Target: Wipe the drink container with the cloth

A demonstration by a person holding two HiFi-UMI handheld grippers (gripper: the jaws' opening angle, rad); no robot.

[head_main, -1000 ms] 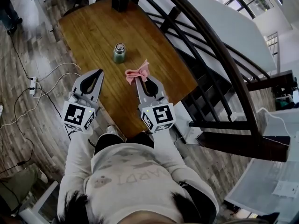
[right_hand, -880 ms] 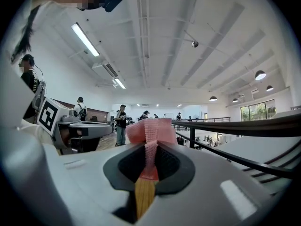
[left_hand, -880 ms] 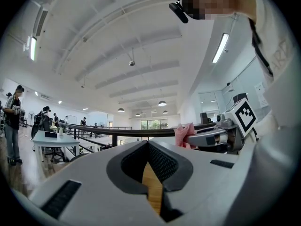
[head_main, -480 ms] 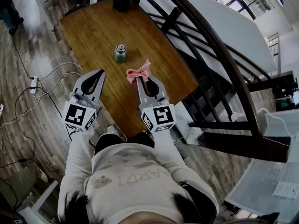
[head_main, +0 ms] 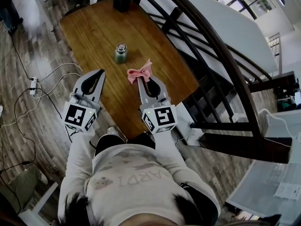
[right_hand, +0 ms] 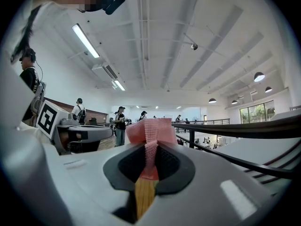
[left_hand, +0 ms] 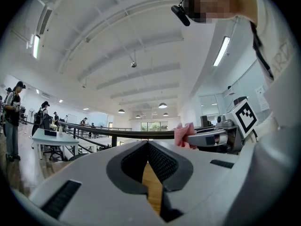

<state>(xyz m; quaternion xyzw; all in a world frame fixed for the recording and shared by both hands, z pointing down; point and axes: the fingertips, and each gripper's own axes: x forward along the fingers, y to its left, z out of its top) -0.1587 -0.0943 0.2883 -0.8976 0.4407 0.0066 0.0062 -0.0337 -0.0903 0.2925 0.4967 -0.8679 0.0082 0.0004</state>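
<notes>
The right tongs (head_main: 142, 81) hide part of the cloth (head_main: 139, 73); the drink container (head_main: 121, 53) shows too small for detail.

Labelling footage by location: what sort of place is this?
Probably a large open-plan office or lab: a wooden table beside a black railing, people standing about, long ceiling lights.

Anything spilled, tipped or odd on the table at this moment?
Nothing stands out. The drink container stands upright on the wooden table with no visible spill, and the pink cloth is pinched in the right hand-held gripper.
</notes>
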